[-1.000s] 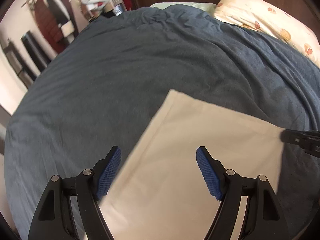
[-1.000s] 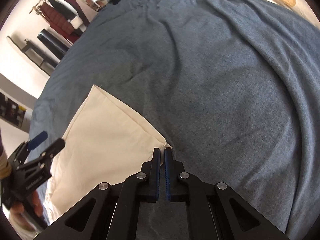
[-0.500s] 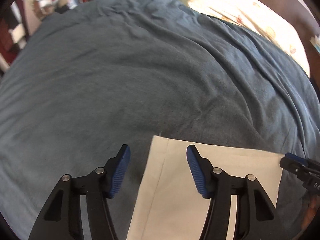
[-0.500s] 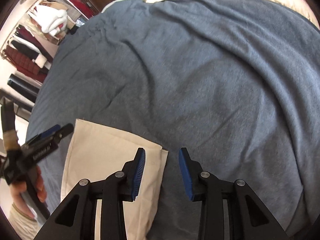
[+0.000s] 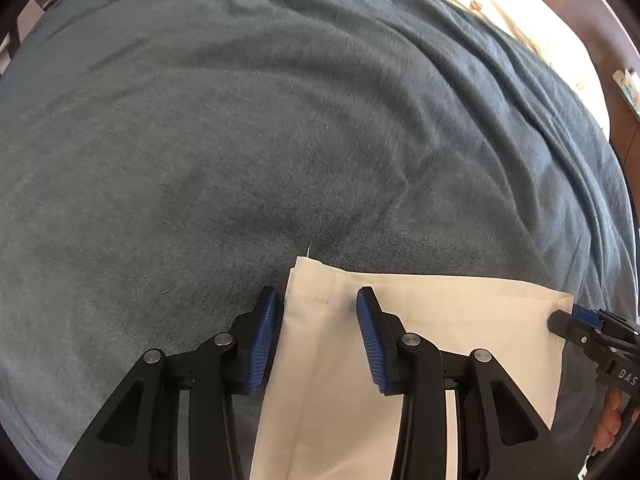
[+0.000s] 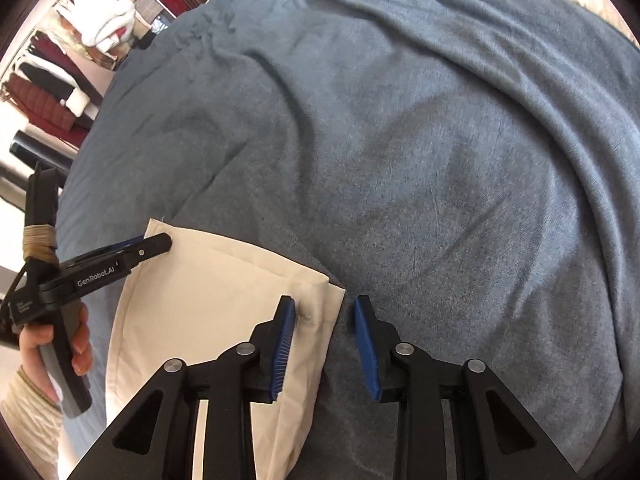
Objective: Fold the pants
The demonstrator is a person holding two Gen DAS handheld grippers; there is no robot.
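Observation:
Cream pants [image 5: 440, 320] lie folded flat on a dark blue bed cover [image 5: 280, 140]. My left gripper [image 5: 316, 336] points down over the pants' far left corner. Its jaws are closing, with the hemmed edge between the blue pads and a gap on both sides. In the right wrist view my right gripper [image 6: 325, 344] straddles the far right corner of the pants [image 6: 200, 300]. Its jaws are closing; the left pad [image 6: 284, 344] brushes the cloth and the right pad stands clear over the cover. Each gripper shows in the other's view: the right gripper [image 5: 560, 320] and the left gripper [image 6: 160, 244].
The bed cover [image 6: 400, 160] spreads wide and wrinkled beyond the pants. A floral pillow [image 5: 520, 0] lies at the head of the bed. A rack of hanging clothes [image 6: 72, 72] stands past the left side. A person's hand [image 6: 80, 344] holds the left gripper's handle.
My left gripper has swung down and across to the pants' far left corner, and its jaws have narrowed. My right gripper, which was shut on the right corner, has let go and opened.

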